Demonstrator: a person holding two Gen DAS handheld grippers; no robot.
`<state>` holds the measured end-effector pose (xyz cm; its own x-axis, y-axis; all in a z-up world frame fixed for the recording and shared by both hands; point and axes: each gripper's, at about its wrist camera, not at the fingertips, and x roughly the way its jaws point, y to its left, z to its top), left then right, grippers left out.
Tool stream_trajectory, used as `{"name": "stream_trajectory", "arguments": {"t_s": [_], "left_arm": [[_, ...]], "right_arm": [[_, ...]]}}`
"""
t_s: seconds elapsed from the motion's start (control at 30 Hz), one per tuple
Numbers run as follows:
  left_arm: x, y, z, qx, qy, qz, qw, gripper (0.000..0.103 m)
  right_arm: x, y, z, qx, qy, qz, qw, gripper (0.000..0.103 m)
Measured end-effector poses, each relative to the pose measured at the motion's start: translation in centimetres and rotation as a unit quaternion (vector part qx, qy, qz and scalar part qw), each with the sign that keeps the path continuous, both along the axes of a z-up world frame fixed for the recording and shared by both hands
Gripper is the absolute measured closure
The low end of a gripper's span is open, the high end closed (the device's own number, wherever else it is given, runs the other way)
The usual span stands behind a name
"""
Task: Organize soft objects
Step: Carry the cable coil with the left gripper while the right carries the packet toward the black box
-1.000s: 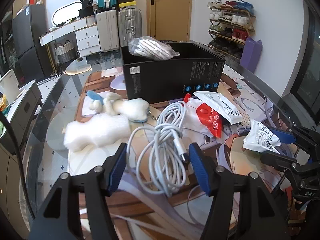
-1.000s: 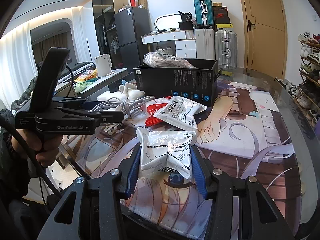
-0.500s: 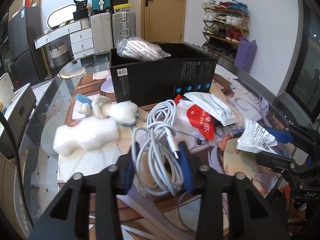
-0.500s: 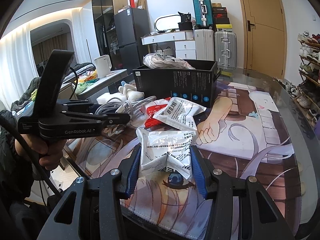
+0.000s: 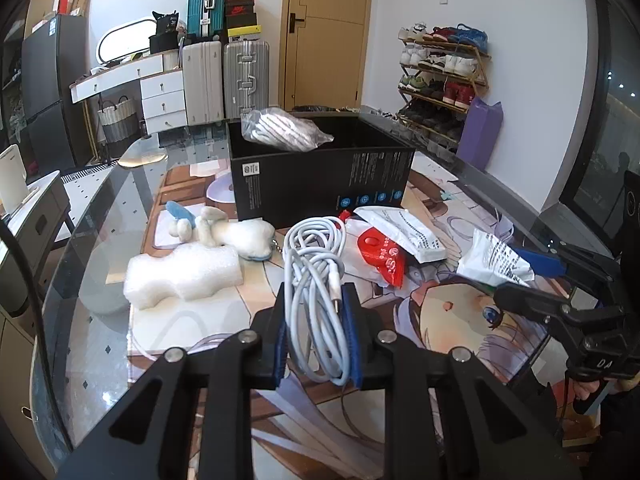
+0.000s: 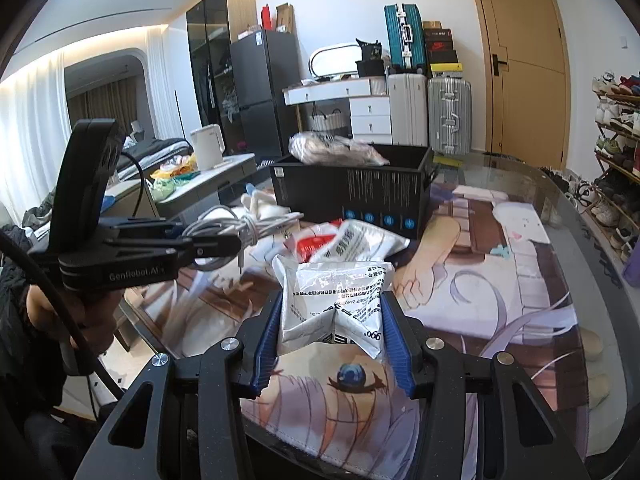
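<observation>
Currently, my left gripper [image 5: 318,334] is clenched on the coiled white cable [image 5: 316,268], which lies near the middle of the surface [image 5: 104,240], in front of the black box [image 5: 320,184]. My right gripper [image 6: 332,334] grasps a white printed packet [image 6: 336,304] at the near edge. A foam block [image 5: 182,276] and a plush toy [image 5: 228,232] lie to the left of the cable.

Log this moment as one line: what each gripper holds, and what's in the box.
left gripper: shut on white cable bundle | right gripper: shut on silver packet | black box: holds bagged white item
</observation>
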<state>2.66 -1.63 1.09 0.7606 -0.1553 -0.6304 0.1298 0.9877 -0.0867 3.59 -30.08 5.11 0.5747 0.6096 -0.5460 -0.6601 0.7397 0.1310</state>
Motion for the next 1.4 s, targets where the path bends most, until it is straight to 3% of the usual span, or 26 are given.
{"name": "stream_trajectory", "arguments": {"t_s": [0.8, 1.4], "left_arm": [[-1.8, 1.8, 4.6, -0.026, -0.069, 0.028, 0.9969, 0.082], [0.9, 2.4, 7.6, -0.020, -0.096, 0.036, 0.9945, 0.082]], "right_arm": [[1.3, 0.2, 4.9, 0.034, -0.039, -0.005, 0.999, 0.055], [4.8, 1.0, 8.0, 0.056, -0.049, -0.003, 0.997, 0.055]]}}
